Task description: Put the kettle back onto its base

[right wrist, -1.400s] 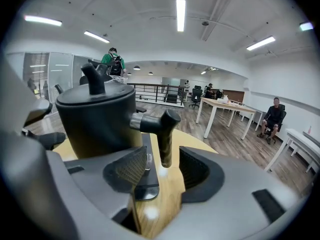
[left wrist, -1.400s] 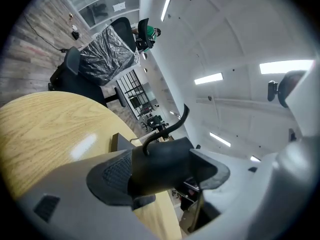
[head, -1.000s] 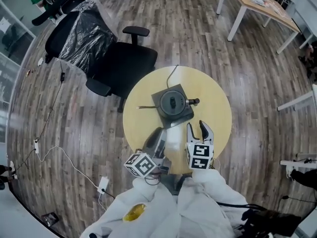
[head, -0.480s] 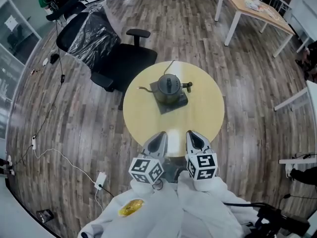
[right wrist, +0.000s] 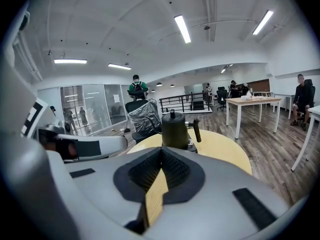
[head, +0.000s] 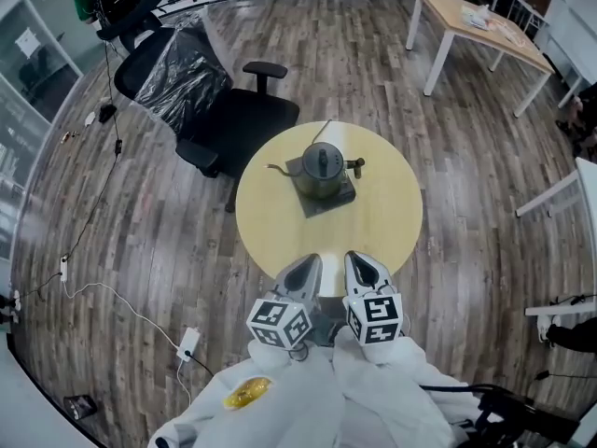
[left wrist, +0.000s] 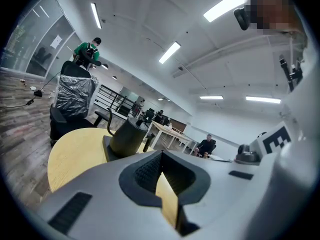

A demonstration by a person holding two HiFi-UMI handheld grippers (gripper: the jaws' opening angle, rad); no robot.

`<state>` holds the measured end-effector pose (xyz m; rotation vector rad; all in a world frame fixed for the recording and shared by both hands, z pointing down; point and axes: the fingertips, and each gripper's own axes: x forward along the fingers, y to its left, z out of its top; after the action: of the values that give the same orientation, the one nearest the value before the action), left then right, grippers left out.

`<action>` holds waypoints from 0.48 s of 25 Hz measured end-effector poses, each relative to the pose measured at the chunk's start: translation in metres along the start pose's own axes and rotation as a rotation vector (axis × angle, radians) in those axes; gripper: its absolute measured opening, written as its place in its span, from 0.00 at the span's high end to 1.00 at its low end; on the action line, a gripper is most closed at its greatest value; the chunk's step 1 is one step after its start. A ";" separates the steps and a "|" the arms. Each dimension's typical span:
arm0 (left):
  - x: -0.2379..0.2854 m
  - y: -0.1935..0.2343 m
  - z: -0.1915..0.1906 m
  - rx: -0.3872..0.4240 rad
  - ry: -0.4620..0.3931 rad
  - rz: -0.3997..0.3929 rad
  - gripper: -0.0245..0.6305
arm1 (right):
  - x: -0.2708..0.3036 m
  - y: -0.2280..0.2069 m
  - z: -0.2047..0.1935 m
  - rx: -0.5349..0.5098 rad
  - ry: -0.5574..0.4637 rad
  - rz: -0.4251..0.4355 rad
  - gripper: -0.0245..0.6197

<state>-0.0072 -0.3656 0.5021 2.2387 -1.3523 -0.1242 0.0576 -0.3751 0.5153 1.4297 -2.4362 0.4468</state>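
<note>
Kettle (head: 322, 170): upright on its dark square base (head: 328, 200), far side of my round yellow counter (head: 378, 236), spout left, handle right.
Left tongs (head: 306, 267): pressed together, pinching nothing, over the near counter edge, well apart from the kettle.
Right tongs (head: 360, 265): likewise pressed together and empty, just beside my left.

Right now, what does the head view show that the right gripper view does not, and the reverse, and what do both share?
Only the head view: a white plug block on the floor and the person's white sleeves. Only the right gripper view: the ceiling lights and a seated person. Both: the kettle standing on its base, the round yellow table, the plastic-wrapped chair and the right gripper, shut and empty.
</note>
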 end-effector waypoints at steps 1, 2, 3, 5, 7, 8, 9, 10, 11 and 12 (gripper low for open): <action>0.001 0.000 0.000 -0.001 0.003 -0.005 0.96 | 0.001 -0.001 0.001 -0.001 0.000 -0.003 0.94; 0.003 0.000 0.001 -0.003 0.006 -0.009 0.96 | 0.003 -0.001 0.002 -0.001 0.002 -0.006 0.94; 0.004 0.000 0.001 -0.004 0.008 -0.012 0.96 | 0.004 -0.002 0.003 -0.001 0.003 -0.008 0.94; 0.006 0.000 0.002 -0.005 0.011 -0.017 0.96 | 0.007 -0.003 0.004 -0.002 0.004 -0.010 0.94; 0.008 0.000 0.003 -0.005 0.014 -0.019 0.96 | 0.009 -0.003 0.006 -0.002 0.003 -0.010 0.94; 0.010 0.000 0.003 -0.006 0.016 -0.018 0.96 | 0.010 -0.004 0.007 -0.001 0.002 -0.010 0.94; 0.011 0.001 0.003 -0.007 0.019 -0.018 0.96 | 0.011 -0.004 0.008 0.000 0.002 -0.009 0.94; 0.012 0.001 0.003 -0.008 0.021 -0.017 0.96 | 0.012 -0.005 0.008 0.001 0.002 -0.009 0.94; 0.013 0.001 0.003 -0.009 0.024 -0.017 0.96 | 0.013 -0.005 0.009 0.002 0.003 -0.009 0.94; 0.014 0.001 0.003 -0.010 0.027 -0.017 0.96 | 0.014 -0.006 0.009 0.003 0.004 -0.009 0.94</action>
<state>-0.0024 -0.3787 0.5024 2.2356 -1.3161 -0.1057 0.0551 -0.3926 0.5131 1.4387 -2.4259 0.4511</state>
